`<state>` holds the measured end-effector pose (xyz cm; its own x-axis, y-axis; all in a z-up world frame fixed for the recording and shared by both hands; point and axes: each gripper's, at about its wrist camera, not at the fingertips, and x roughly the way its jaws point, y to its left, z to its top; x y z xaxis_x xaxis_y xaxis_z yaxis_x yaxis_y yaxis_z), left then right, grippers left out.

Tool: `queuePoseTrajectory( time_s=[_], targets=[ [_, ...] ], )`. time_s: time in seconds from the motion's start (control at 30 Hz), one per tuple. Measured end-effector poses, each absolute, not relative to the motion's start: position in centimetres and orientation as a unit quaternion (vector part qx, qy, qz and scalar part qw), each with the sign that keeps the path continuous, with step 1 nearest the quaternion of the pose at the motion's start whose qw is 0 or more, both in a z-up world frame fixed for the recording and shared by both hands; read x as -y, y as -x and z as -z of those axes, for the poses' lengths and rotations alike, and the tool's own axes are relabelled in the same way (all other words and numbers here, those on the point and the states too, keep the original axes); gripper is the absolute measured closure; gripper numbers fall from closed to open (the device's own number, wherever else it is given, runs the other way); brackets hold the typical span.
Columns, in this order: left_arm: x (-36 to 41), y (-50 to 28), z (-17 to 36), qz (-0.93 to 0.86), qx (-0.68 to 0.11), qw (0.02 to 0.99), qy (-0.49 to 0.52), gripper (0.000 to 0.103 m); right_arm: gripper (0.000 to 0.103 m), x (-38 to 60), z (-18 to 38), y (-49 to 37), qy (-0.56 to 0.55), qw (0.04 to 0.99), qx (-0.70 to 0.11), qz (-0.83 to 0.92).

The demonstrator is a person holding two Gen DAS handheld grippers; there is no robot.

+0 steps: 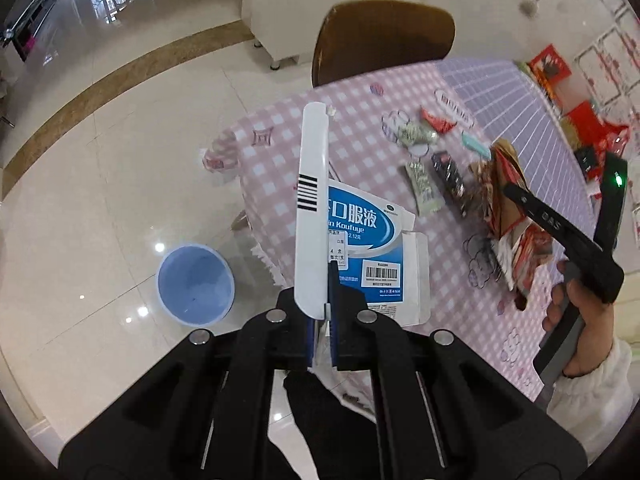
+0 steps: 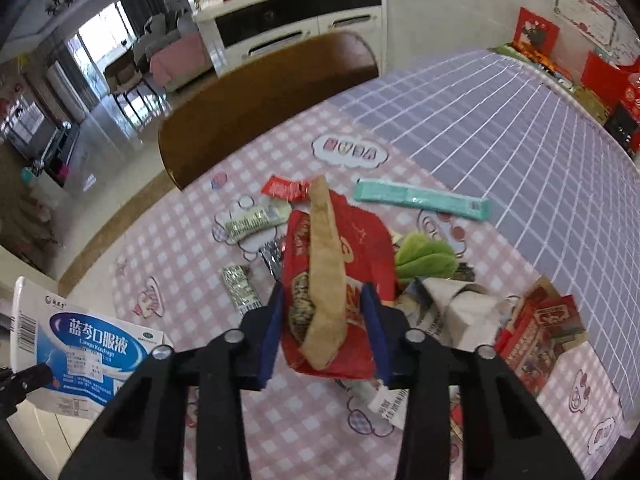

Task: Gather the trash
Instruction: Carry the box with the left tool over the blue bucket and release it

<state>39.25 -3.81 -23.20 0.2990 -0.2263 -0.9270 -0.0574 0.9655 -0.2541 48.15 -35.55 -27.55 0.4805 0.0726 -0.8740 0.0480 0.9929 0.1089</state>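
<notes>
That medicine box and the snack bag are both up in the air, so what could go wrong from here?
The left gripper pinches only a thin flap of the medicine box, so it might slip or tear before reaching the blue bin. The bin sits on the floor beside the table, so a drop could miss. The snack bag in the right gripper might spill crumbs.

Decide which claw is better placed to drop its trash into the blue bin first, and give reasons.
Left. The left claw grips the white medicine box at the table's edge, with the blue bin on the floor just beside it. The right claw holds the red packet farther over the table.
</notes>
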Motion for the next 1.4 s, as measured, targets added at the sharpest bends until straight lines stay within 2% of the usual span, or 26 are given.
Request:
queuePoseTrajectory(
  time_s=[0.23,0.4,0.53,0.63,0.77,0.93,1.13,1.17,1.23,1.27,1.3,1.4],
  targets=[
    [-0.6,-38.4,21.7,0.062,-0.56,0.813,0.145,0.098,0.067,33.3,20.3,-45.1,-0.084,0.884,-0.457,-0.049],
    [-6.5,-36.6,23.3,0.025,-0.572,0.806,0.151,0.098,0.067,25.3,18.4,-43.3,-0.089,0.869,-0.463,-0.149],
    [-12.3,-34.2,27.0,-0.03,-0.605,0.785,0.131,0.098,0.067,16.4,21.1,-42.0,-0.087,0.836,-0.498,-0.211],
    [-15.9,-32.4,31.8,-0.075,-0.648,0.751,0.102,0.098,0.067,10.1,25.1,-41.2,-0.081,0.801,-0.542,-0.241],
    [-18.5,-31.0,36.8,-0.083,-0.682,0.717,0.116,0.098,0.067,4.0,31.6,-40.1,-0.066,0.754,-0.605,-0.25],
    [-19.8,-31.7,42.2,-0.074,-0.703,0.695,0.133,0.097,0.067,1.1,37.1,-38.8,-0.071,0.722,-0.652,-0.221],
    [-20.8,-34.6,47.0,-0.059,-0.717,0.681,0.138,0.097,0.067,-1.4,40.3,-38.0,-0.059,0.718,-0.664,-0.199],
    [-20.8,-34.9,47.6,-0.054,-0.721,0.676,0.14,0.094,0.067,-1.6,40.9,-37.9,-0.06,0.717,-0.667,-0.193],
    [-20.8,-35.7,49.2,-0.045,-0.737,0.658,0.151,0.076,0.067,-1.4,42.1,-37.9,-0.065,0.715,-0.672,-0.18],
    [-20.8,-35.8,49.5,-0.046,-0.739,0.654,0.153,0.04,0.067,-1.0,42.6,-37.8,-0.066,0.714,-0.675,-0.174],
    [-21.0,-36.0,49.8,-0.05,-0.736,0.657,0.157,0.031,0.067,-1.1,42.9,-37.7,-0.066,0.713,-0.677,-0.168],
    [-21.6,-36.1,50.0,-0.043,-0.734,0.655,0.176,0.031,0.067,-1.5,43.7,-37.8,-0.063,0.711,-0.681,-0.162]
  ],
)
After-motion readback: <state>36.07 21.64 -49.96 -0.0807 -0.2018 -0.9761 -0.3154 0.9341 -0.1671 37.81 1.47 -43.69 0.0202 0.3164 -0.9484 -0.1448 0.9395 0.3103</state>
